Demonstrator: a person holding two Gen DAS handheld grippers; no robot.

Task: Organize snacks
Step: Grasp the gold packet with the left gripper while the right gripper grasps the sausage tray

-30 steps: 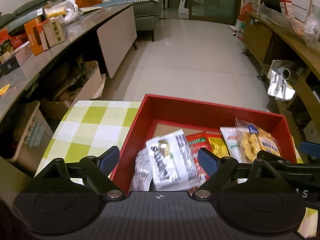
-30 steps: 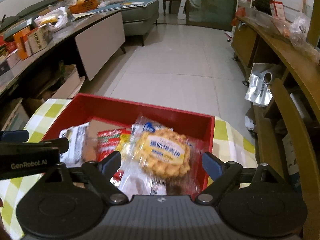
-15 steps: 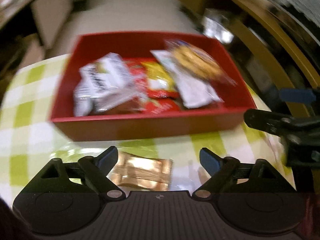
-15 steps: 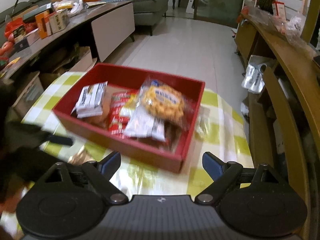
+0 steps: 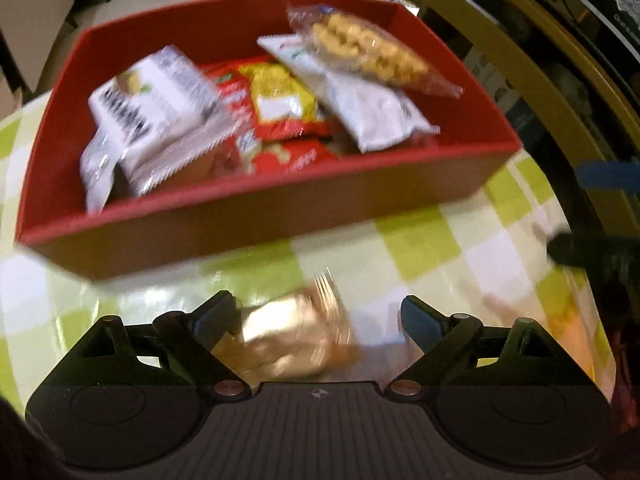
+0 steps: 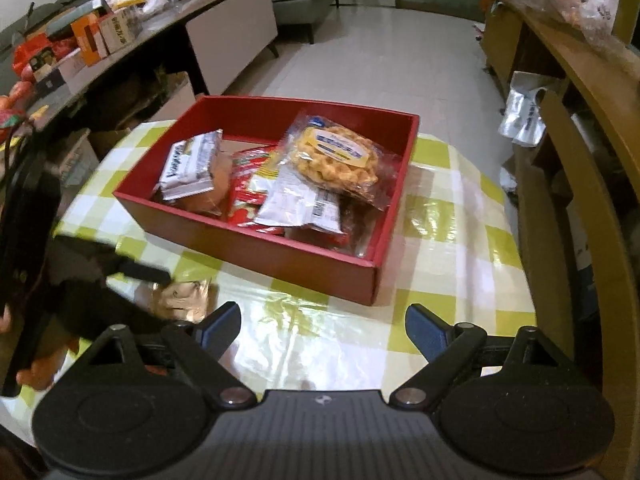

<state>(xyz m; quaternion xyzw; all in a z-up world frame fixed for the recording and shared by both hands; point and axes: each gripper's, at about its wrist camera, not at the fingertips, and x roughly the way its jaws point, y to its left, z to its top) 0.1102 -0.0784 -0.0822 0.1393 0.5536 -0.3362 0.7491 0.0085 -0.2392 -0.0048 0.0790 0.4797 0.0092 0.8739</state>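
Note:
A red box [image 5: 240,220] on the green-checked table holds several snack packets: a round cookie packet [image 5: 368,52], a white packet [image 5: 156,108] and red-and-yellow packets [image 5: 276,100]. In front of the box lies a golden packet [image 5: 288,336]. My left gripper [image 5: 316,310] points steeply down over it, open, with the packet between its fingers, nearer the left one. My right gripper [image 6: 322,318] is open over bare tablecloth, short of the box [image 6: 280,256], with nothing between its fingers. In the right wrist view the golden packet [image 6: 184,298] shows at lower left, under the left gripper's finger [image 6: 136,270].
The tablecloth [image 6: 440,240] is glossy and reflective. A wooden chair and shelf [image 6: 580,160] stand close on the right. A long counter [image 6: 100,40] with boxes and bags runs along the left. A silver bag [image 6: 524,116] lies on the floor beyond the table.
My left gripper came back from over the box and tipped down onto the golden packet in front of it. My right gripper drew back from the box, so the whole box now shows.

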